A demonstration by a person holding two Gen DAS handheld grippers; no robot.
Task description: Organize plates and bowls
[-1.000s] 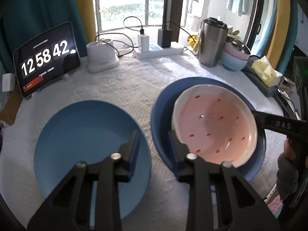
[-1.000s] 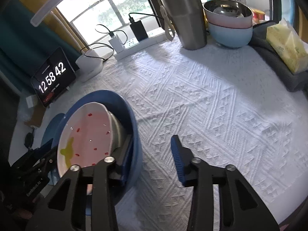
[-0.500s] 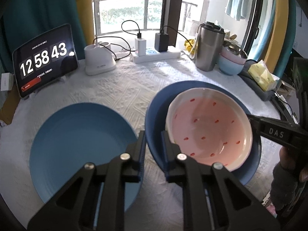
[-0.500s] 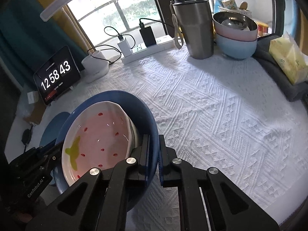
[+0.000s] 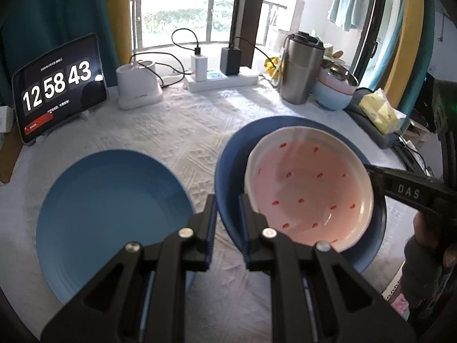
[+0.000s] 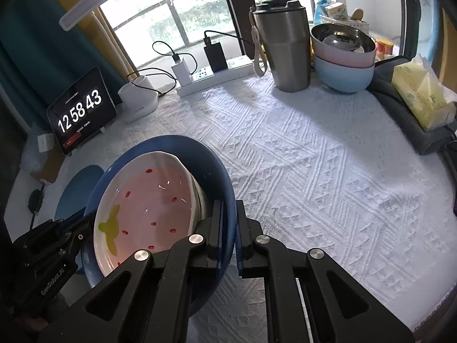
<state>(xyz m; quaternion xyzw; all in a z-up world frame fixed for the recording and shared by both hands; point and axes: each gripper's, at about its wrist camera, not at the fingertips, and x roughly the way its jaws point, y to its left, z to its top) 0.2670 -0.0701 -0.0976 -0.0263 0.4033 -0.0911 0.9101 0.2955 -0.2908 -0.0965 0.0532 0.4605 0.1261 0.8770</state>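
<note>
A dark blue plate (image 5: pixel 228 171) (image 6: pixel 211 165) carries a pink strawberry-pattern bowl (image 5: pixel 308 188) (image 6: pixel 148 200). My left gripper (image 5: pixel 227 208) is shut on the plate's left rim. My right gripper (image 6: pixel 228 217) is shut on its opposite rim. The plate is lifted and tilted, above the white tablecloth. A second, lighter blue plate (image 5: pixel 111 217) (image 6: pixel 77 188) lies flat on the cloth to the left.
A tablet clock (image 5: pixel 57 85), a white charger base (image 5: pixel 138 85), a power strip (image 5: pixel 222 80), a steel tumbler (image 6: pixel 281 45), stacked pink and blue bowls (image 6: pixel 342 65) and a yellow tissue pack (image 6: pixel 420 94) line the table's back and right.
Both grippers closed on opposite rims of the dark blue plate. The plate with the bowl has risen off the cloth and tilted.
</note>
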